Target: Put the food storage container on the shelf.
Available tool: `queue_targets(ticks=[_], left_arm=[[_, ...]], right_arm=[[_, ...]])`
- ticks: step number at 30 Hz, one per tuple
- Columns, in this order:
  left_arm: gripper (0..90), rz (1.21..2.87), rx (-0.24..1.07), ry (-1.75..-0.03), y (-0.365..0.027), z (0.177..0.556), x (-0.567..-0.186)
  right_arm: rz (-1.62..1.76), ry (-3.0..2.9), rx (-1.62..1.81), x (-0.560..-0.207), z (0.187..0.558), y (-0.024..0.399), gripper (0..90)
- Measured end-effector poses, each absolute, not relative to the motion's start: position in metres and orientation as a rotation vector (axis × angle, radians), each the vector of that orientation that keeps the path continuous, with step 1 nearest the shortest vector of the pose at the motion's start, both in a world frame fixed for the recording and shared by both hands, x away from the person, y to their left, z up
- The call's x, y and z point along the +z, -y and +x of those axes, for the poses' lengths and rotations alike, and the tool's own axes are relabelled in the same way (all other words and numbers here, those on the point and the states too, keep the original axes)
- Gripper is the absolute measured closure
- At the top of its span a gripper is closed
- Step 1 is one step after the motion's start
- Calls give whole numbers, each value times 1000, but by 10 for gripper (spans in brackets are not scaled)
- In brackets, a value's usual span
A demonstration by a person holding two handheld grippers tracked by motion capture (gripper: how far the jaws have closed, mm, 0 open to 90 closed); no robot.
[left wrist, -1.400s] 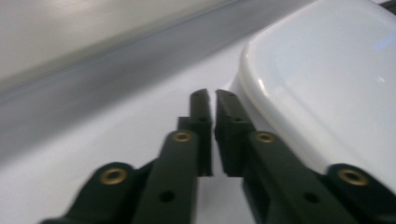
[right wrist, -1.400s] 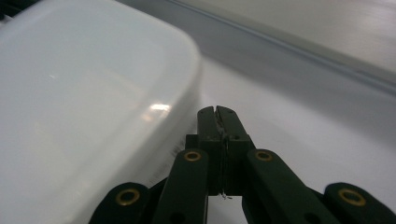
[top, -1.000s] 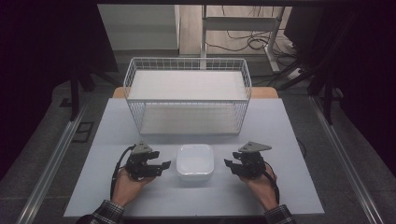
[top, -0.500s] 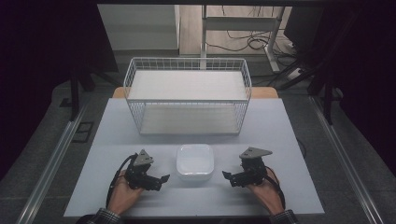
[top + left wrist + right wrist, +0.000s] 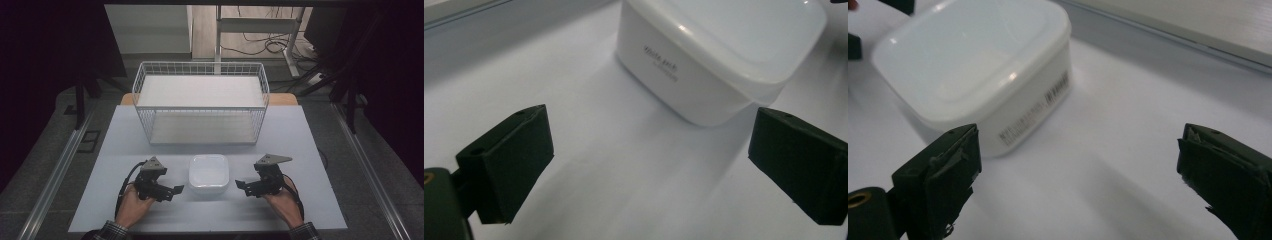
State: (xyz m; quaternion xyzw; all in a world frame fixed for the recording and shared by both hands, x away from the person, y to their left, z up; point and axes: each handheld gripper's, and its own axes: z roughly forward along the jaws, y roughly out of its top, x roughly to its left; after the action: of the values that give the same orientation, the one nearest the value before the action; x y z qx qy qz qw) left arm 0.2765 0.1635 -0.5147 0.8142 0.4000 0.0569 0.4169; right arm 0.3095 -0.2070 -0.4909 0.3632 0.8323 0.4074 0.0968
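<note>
The white lidded container (image 5: 209, 173) sits on the bench (image 5: 300, 135), near its front edge, squarely between the left tongs (image 5: 175, 190) and right tongs (image 5: 241, 184). Both have just been opening, stand wide and hold nothing, each about equally close to it.

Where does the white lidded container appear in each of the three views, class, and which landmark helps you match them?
High view: the white container sits on the table, low centre, between the two grippers.
Left gripper view: upper right, beyond the open jaws, its lid toward the top edge.
Right gripper view: upper left, its printed side wall facing the camera.
Shared landmark: the container's rounded lid.
</note>
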Motion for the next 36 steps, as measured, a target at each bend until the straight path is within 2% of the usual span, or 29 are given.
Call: queue_targets(ticks=[6,11,15,21,23,24,25,26,30,33,34,35,36], left_arm=[[33,2009,106,-985,-156,283,-508],[68,2038,113,-955,-144,291,-503],[90,2045,95,-931,-136,300,-499],[142,2060,78,-927,-122,314,-500],[148,2034,25,-930,-124,317,-504],[162,2006,-32,-933,-128,319,-508],[185,2006,-32,-933,-128,319,-508],[227,1972,-111,-933,-132,320,-512],[305,1943,-149,-974,-135,318,-512],[451,1919,-179,-1015,-139,313,-509],[451,1909,-181,-1026,-141,309,-507],[502,1906,-177,-1032,-143,307,-505],[592,1898,-179,-1038,-145,302,-503]], right_arm=[[1051,-2469,1191,-484,311,192,18],[1072,-2496,1183,-479,318,180,25],[1107,-2547,1172,-479,328,170,127],[1114,-2592,1186,-483,336,159,188],[1114,-2619,1209,-484,338,155,235],[1127,-2641,1228,-484,338,153,293],[1136,-2651,1238,-484,339,154,306],[1165,-2670,1255,-485,340,155,341],[1235,-2682,1293,-486,340,161,408],[1299,-2686,1287,-483,335,167,501],[1299,-2686,1287,-483,335,167,501],[1312,-2686,1294,-482,334,169,537],[1339,-2679,1317,-480,331,173,601]])
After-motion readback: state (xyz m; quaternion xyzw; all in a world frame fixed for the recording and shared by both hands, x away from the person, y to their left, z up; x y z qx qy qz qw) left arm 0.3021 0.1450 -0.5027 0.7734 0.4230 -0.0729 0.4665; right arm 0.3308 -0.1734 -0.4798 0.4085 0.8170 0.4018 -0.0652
